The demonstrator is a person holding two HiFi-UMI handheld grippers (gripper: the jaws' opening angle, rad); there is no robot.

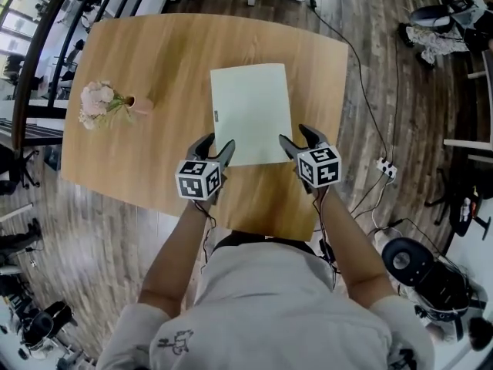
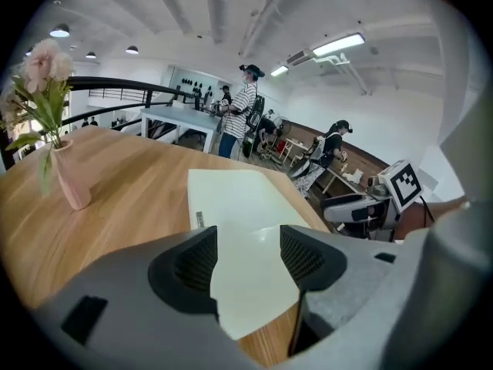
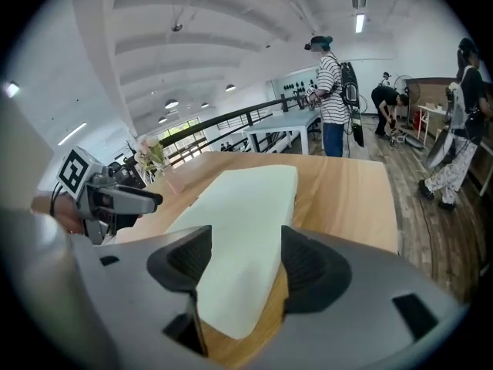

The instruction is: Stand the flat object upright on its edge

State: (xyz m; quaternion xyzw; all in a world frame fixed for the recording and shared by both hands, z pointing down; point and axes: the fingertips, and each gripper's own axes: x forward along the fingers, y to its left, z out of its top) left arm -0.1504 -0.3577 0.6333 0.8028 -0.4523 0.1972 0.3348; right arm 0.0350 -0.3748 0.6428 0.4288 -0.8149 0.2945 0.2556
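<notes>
Pale slab lying flat on a wooden table, a spread gripper at each near corner.

The table (image 1: pixel 154 60) is light, smooth wood grain with rounded corners, standing on a dark plank floor (image 1: pixel 100 230). The flat object (image 1: pixel 252 110), a matte, pale green rectangle with a small dark mark on its left edge, lies face down at the table's middle, long sides running near to far. The left gripper (image 1: pixel 219 146) sits at its near left corner with its grey, ribbed jaws spread wide, that corner showing in the gap, nothing pinched. The right gripper (image 1: pixel 296 137) sits at the near right corner, jaws likewise apart over that corner, pads clear of it. A small pink vase (image 1: pixel 140 104) of pale flowers (image 1: pixel 96 102) stands far to the left.
</notes>
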